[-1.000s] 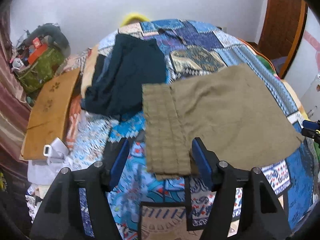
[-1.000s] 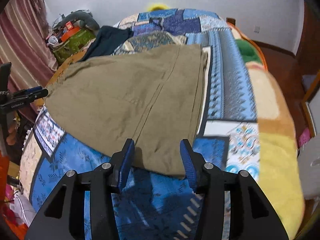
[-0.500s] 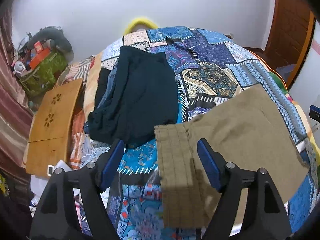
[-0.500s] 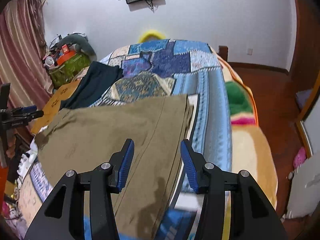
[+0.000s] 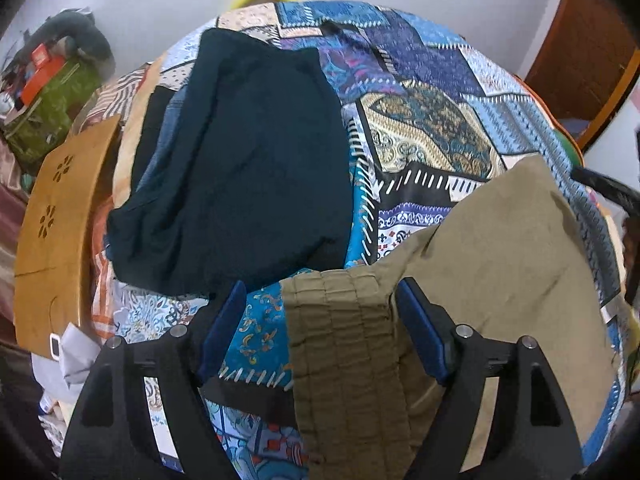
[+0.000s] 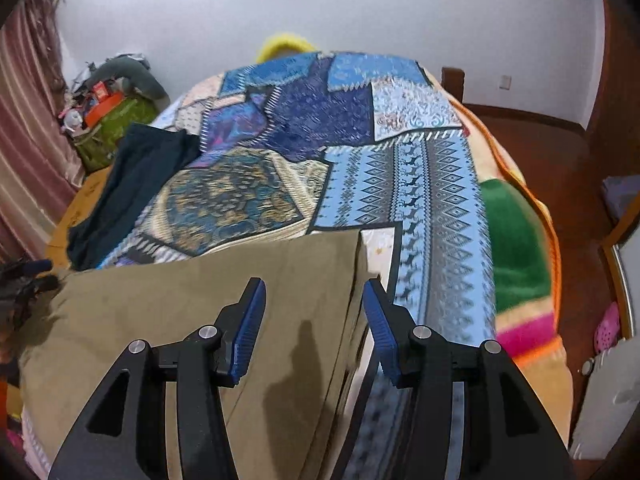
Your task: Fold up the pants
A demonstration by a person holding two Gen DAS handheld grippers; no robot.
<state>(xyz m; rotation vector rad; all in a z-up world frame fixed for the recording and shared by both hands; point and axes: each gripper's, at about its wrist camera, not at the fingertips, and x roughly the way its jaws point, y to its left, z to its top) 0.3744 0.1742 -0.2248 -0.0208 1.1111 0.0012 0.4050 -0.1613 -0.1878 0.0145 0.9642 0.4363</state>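
Observation:
Olive-green pants (image 5: 500,264) lie spread on a patchwork bed cover (image 5: 432,128). Their pleated waistband (image 5: 340,332) runs between the fingers of my left gripper (image 5: 320,328), which is open and just above it. In the right wrist view the pants (image 6: 160,320) cover the near left of the bed, their hem edge (image 6: 358,264) at the right. My right gripper (image 6: 314,328) is open over that hem end, with cloth passing under and between its fingers. No finger pinches the cloth in either view.
A dark navy garment (image 5: 248,160) lies on the bed beyond the waistband, also seen in the right wrist view (image 6: 124,188). A wooden board (image 5: 52,232) and a green bag (image 5: 48,120) stand left of the bed. Wooden floor (image 6: 560,152) lies to the right.
Both grippers have come closer over the pants ends; the waistband and the hem now reach further in between the open fingers. The waistband looks slightly bunched.

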